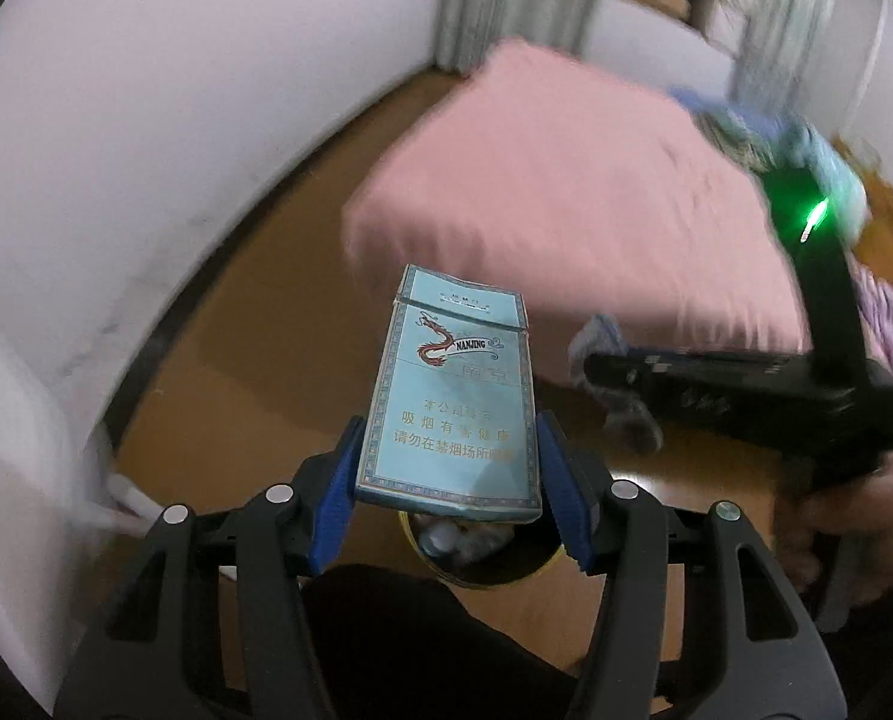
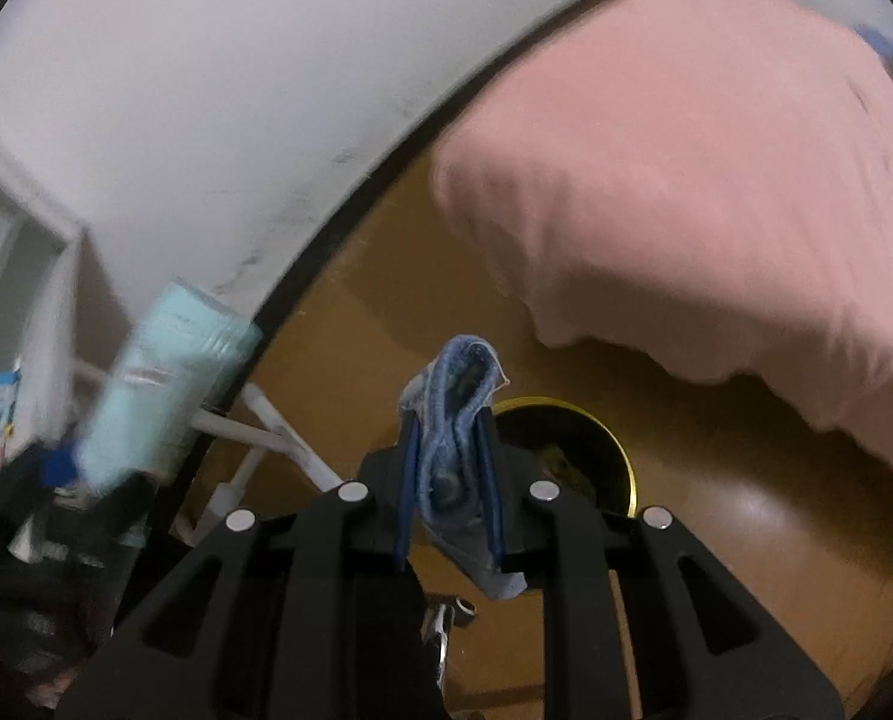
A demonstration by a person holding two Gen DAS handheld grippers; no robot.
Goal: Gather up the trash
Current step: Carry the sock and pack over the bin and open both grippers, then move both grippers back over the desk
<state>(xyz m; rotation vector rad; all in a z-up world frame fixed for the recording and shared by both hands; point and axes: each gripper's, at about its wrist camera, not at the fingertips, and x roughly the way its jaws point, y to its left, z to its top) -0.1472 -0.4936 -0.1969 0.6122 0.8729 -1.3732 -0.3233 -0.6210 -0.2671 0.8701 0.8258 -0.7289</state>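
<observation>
My left gripper is shut on a light blue cigarette pack, held upright above a round bin with a yellow rim that has crumpled trash in it. My right gripper is shut on a folded scrap of blue cloth, held just left of and above the same bin. The right gripper also shows in the left wrist view, off to the right, with the cloth at its tip. The left gripper's pack shows blurred in the right wrist view.
A bed with a pink sheet fills the upper right, also in the right wrist view. A white wall curves along the left above a brown wood floor. A white rack stands by the wall.
</observation>
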